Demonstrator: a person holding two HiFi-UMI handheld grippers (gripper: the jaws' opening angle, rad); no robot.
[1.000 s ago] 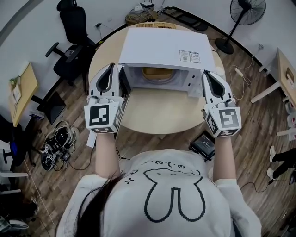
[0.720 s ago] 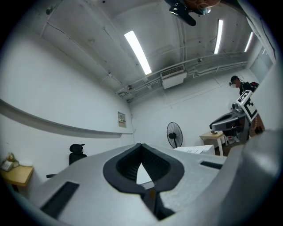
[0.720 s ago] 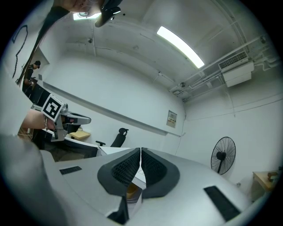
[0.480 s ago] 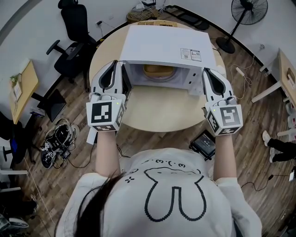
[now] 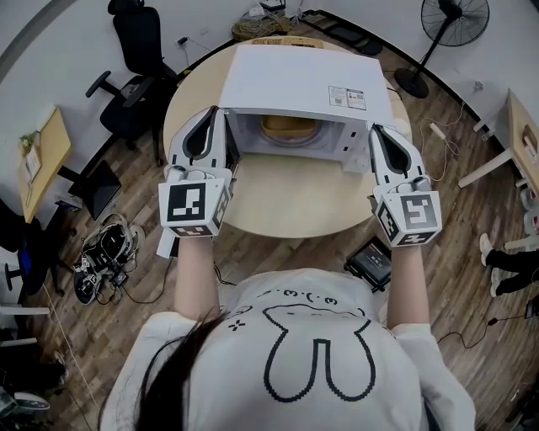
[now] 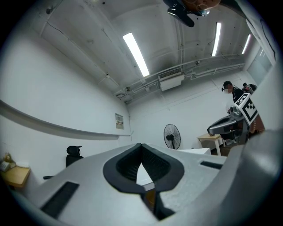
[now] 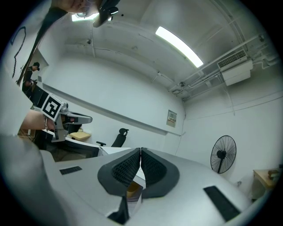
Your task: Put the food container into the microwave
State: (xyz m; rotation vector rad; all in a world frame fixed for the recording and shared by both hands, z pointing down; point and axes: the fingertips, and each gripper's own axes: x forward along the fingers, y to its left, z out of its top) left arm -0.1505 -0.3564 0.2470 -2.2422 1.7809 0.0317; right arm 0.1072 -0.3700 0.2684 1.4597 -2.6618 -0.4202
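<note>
A white microwave (image 5: 295,84) stands open on the round wooden table (image 5: 286,202). The yellowish food container (image 5: 289,129) sits inside its cavity. The dark door (image 5: 231,147) hangs open at the cavity's left side. My left gripper (image 5: 212,112) is shut and empty, right beside that door; whether they touch I cannot tell. My right gripper (image 5: 375,129) is shut and empty at the microwave's front right corner. In the left gripper view the left gripper (image 6: 141,145) has its pads together. The right gripper (image 7: 140,150) also has its pads together, with a bit of the container (image 7: 132,190) showing below.
A black office chair (image 5: 139,50) and a standing fan (image 5: 450,21) stand behind the table. A small desk (image 5: 38,164) is at the left and another table (image 5: 522,135) at the right. Cables (image 5: 105,257) and a black device (image 5: 370,263) lie on the floor.
The left gripper has crept slightly farther forward along the microwave's left side. The right gripper has stayed in place.
</note>
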